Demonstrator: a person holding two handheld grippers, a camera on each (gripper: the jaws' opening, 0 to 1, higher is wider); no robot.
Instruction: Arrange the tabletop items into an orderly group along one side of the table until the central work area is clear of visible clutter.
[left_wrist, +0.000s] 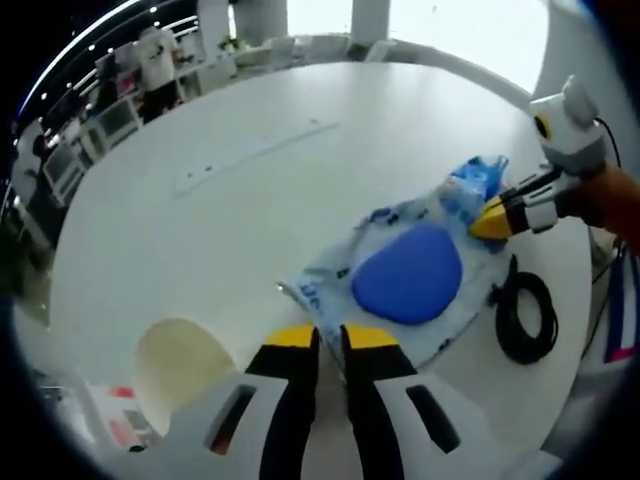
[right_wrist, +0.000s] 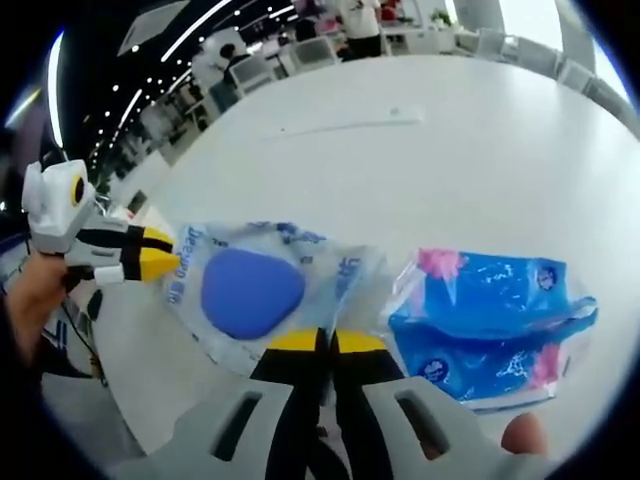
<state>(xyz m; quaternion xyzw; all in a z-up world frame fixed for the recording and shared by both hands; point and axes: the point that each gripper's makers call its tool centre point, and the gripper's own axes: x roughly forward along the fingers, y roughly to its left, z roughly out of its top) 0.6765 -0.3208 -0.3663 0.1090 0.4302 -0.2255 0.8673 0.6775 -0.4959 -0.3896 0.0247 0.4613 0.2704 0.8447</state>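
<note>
While both grippers pinch the clear bag's (left_wrist: 400, 285) edges, apparently, open table (left_wrist: 200, 230) surrounds.

Lighting: bright, even, indoor. Daylight enters from windows (left_wrist: 470, 30) beyond the far side of the counter (left_wrist: 250, 200), blown out to plain white in the left gripper view. Ceiling strip lights (right_wrist: 215, 20) show as curved streaks in the right gripper view.
Shadows: faint and soft on the white counter surface.
Glare: pale sheen on the clear plastic bag (right_wrist: 340, 270).
Distortion: strong fisheye bending; straight lines bow toward the edges.
Focus: centre fairly sharp; background furniture, people and the near claw bases soft and smeared.
</note>
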